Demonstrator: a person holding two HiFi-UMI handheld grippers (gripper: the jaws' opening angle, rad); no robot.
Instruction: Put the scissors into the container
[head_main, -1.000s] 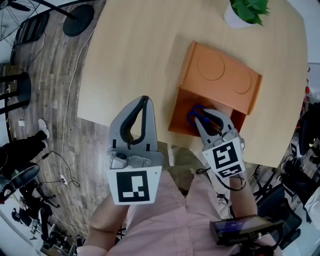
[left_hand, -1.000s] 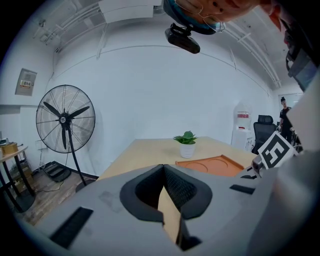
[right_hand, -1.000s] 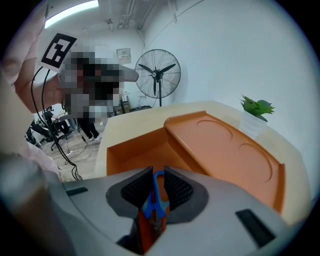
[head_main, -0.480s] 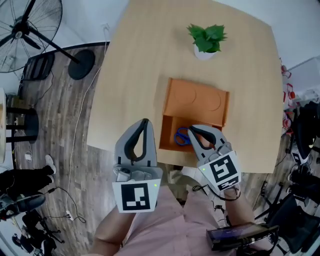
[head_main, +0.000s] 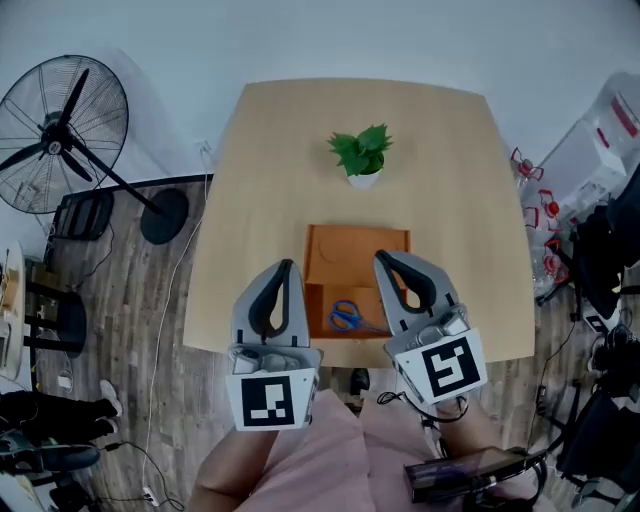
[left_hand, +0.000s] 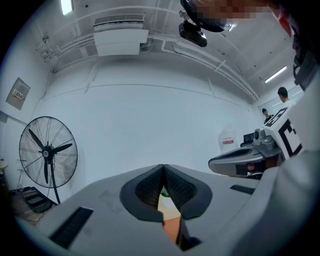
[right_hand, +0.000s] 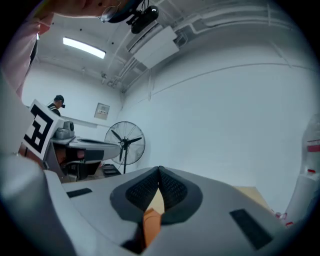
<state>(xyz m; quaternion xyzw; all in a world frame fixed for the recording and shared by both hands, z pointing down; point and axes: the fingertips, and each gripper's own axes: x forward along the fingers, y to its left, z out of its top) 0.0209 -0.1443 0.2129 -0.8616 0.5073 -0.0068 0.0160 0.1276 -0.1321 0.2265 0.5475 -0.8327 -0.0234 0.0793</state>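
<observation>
The left gripper (left_hand: 163, 169) fills the lower frame, its jaws closed tip to tip with nothing clamped between them. Through the narrow slit below the tips shows an orange strip of the container (left_hand: 171, 228). Left of the gripper stands a pedestal fan (left_hand: 47, 151). To its right, well apart, hangs the right gripper (left_hand: 216, 163). High above it sits an air conditioner (left_hand: 120, 34).
</observation>
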